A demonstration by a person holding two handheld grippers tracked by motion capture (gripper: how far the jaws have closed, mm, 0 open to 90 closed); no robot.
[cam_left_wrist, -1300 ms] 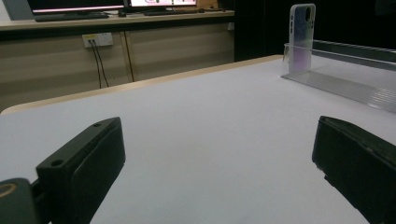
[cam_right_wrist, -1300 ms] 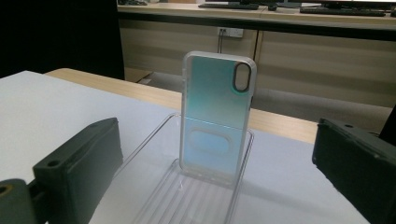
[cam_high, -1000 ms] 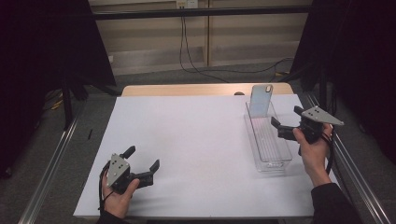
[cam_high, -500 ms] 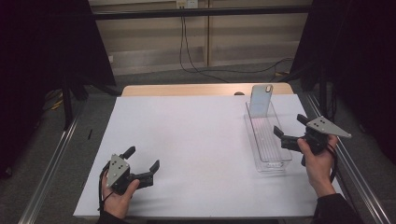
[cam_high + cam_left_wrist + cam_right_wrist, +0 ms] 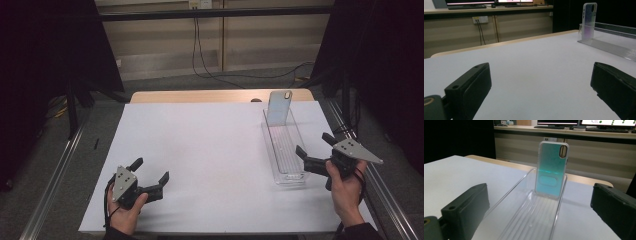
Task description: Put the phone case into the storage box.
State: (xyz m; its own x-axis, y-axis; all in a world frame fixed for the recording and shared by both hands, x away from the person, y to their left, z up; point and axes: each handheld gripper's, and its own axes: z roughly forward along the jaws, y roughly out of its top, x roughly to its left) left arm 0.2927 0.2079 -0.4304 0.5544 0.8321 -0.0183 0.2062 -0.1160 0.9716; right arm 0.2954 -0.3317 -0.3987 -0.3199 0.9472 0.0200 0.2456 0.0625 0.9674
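A clear phone case (image 5: 279, 107) (image 5: 552, 171) (image 5: 589, 20) with a teal sheen stands upright at the far end of a long clear ribbed tray (image 5: 285, 150) (image 5: 534, 220) (image 5: 609, 46) on the right of the white table (image 5: 210, 150). My right gripper (image 5: 316, 151) (image 5: 541, 217) is open at the tray's near right end, empty, jaws pointing along the tray toward the case. My left gripper (image 5: 150, 171) (image 5: 541, 87) rests low over the table's near left, open and empty, far from the tray.
A wooden tabletop strip (image 5: 200, 96) runs behind the white sheet. Metal rails (image 5: 60, 165) flank the table on both sides. Cables (image 5: 210, 55) hang down the back wall. Monitors and a desk (image 5: 586, 127) stand beyond.
My right gripper has drawn back from above the tray's middle toward its near right end. The left gripper has stayed where it was.
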